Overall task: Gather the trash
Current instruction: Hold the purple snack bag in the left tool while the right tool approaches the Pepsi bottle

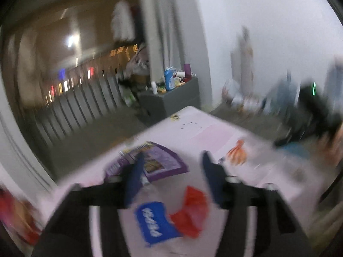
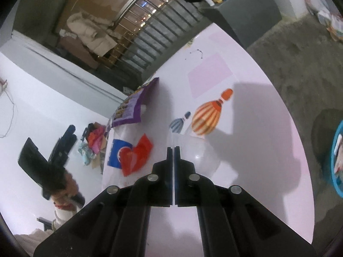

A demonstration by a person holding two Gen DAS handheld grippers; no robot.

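Observation:
A blue wrapper (image 2: 116,154) and a red wrapper (image 2: 137,156) lie together by the left edge of the pale pink table (image 2: 257,128). A purple packet (image 2: 133,109) lies just beyond them. My right gripper (image 2: 173,148) hangs above the table middle, shut, with nothing seen between its pads. In the blurred left wrist view my left gripper (image 1: 173,156) is open, its blue fingers (image 1: 137,171) spread over the purple packet (image 1: 154,162). The blue wrapper (image 1: 154,220) and red wrapper (image 1: 190,212) show lower down between its arms, apart from the pads. A hand (image 2: 68,184) holds the left gripper (image 2: 66,137) left of the table.
Printed balloon pictures (image 2: 205,117) decorate the table top. A pale glossy round shape (image 2: 203,158) sits right of my right fingertips; I cannot tell what it is. A blue basket (image 2: 336,160) stands on the floor at right. A grey cabinet (image 2: 246,10) with bottles and a railing (image 2: 150,25) lie beyond.

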